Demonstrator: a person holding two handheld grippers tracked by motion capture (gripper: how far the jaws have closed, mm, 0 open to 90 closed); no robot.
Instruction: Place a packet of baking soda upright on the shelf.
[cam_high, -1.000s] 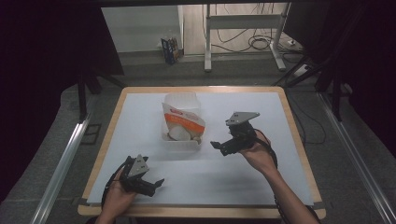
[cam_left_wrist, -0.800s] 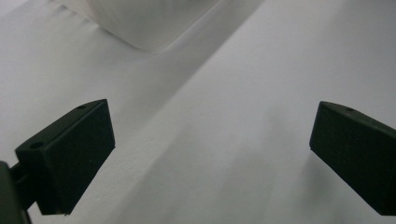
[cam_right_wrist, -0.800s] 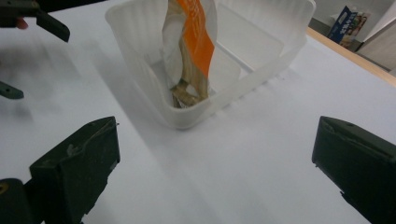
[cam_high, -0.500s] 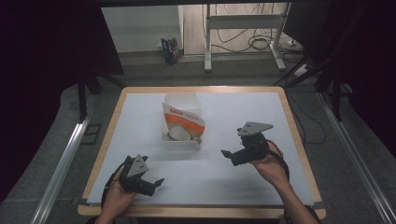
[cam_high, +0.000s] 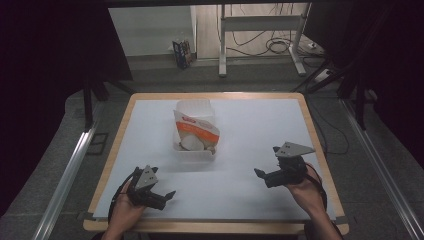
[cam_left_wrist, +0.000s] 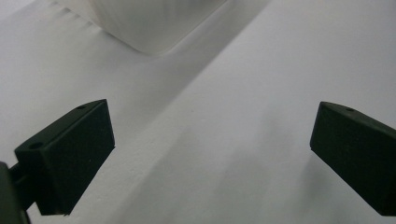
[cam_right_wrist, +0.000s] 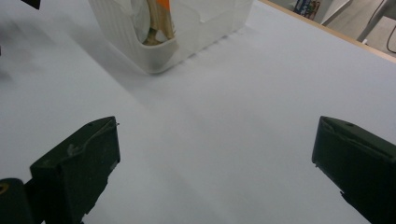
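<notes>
A clear plastic bin (cam_high: 195, 150) stands mid-table on the white sheet, holding an orange-and-white snack bag (cam_high: 196, 131) and pale items. In the right gripper view the bin (cam_right_wrist: 154, 56) sits at upper left with the bag's orange edge (cam_right_wrist: 163, 9) inside. My left gripper (cam_high: 165, 198) rests low near the table's front left, open, nothing between its jaws; the bin's corner (cam_left_wrist: 149, 28) lies ahead of it. My right gripper (cam_high: 261, 175) is at the front right, open and empty, pointing left towards the bin.
The white sheet (cam_high: 250, 125) covers a table with a wooden rim (cam_high: 320, 150). Beyond the far edge are a metal stand's legs (cam_high: 260, 40), cables (cam_high: 280, 47) on the floor and a small box (cam_high: 182, 52).
My right gripper has drawn back from beside the bin towards the front right of the table, and sits lower. The left gripper has not moved.
</notes>
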